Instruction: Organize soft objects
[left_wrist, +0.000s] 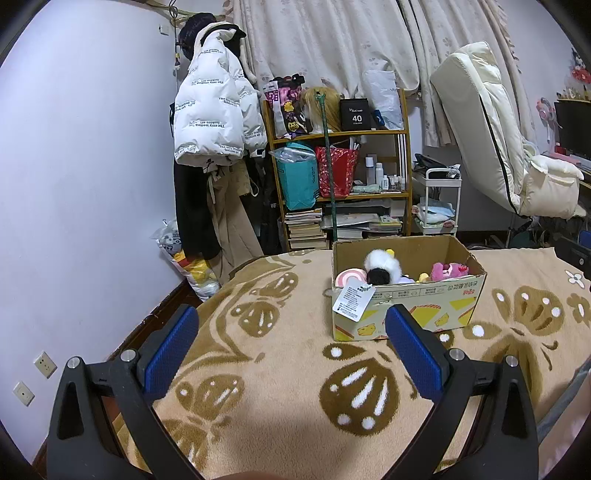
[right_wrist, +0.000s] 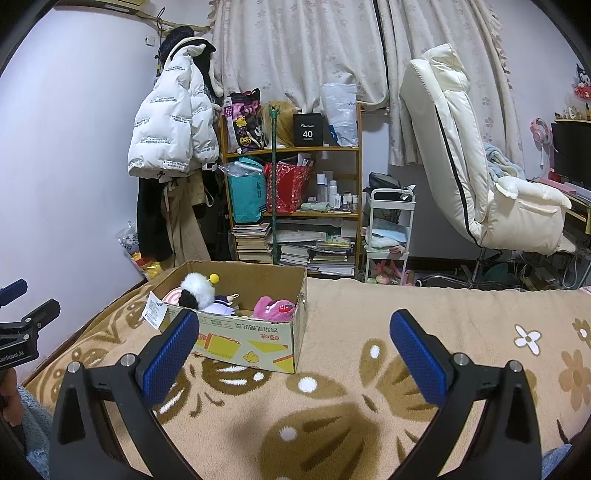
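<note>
While both tools hang above the patterned blanket (left_wrist: 280, 369) with nothing in them, the soft toys already sit inside the cardboard box (left_wrist: 417, 299) near the far edge of the bed. Left gripper (left_wrist: 291, 354): jaws spread wide, empty, box just ahead and to its right. Right gripper (right_wrist: 295, 354): jaws also wide, empty, box ahead and to its left. In the box: a white fluffy toy (left_wrist: 380, 264) with a dark patch, a round pink striped toy (left_wrist: 351, 277) at the left end, a pink plush (left_wrist: 448, 271) at the right end, and something pale purple between them, too hidden to name. A paper tag (left_wrist: 352, 301) hangs over the front wall of the box, outside it. No loose toy shows on the blanket in either view, so the task looks close to done, or the next item lies out of frame. Risks, judged from here: the tag could catch on a finger passing low over the box front and drag its toy back out; the white fluffy toy rides high above the rim and may roll out if the box is nudged; the box is light and sits on soft bedding, so a push from either gripper could tip or slide it toward the bed edge.
</note>
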